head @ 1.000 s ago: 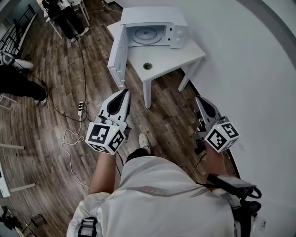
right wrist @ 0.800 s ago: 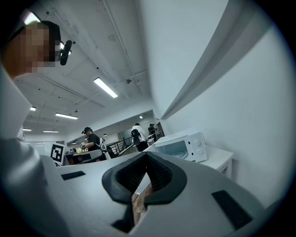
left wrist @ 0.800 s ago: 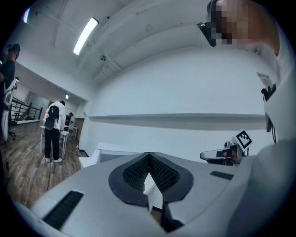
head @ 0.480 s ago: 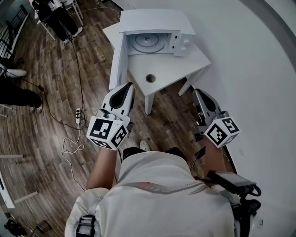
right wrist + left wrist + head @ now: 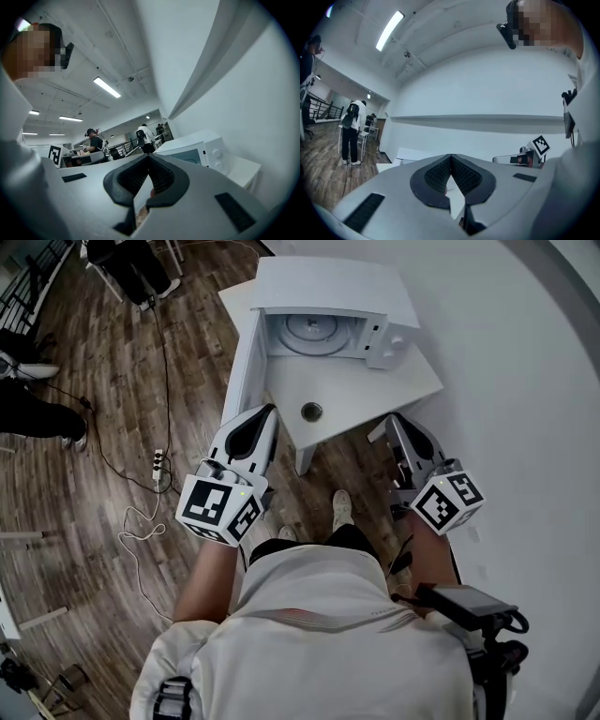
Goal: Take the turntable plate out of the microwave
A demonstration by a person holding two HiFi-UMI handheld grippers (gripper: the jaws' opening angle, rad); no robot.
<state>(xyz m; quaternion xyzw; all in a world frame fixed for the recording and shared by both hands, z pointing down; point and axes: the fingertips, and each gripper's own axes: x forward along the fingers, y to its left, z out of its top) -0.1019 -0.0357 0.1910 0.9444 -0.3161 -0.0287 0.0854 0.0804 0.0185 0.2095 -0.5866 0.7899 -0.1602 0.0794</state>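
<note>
Both the left gripper (image 5: 263, 416) and right gripper (image 5: 393, 425) have neared the counter (image 5: 367, 390), fingers clenched, empty. Approach step: turntable plate (image 5: 314, 329) sits inside open microwave (image 5: 328, 282); next, fingers must part and reach in.

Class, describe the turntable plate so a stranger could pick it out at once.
Find the white table against the curved wall, with a white microwave on it, door open. The turntable plate is the pale round disc lying flat inside, unlike the small dark-centred ring in the tabletop.
</note>
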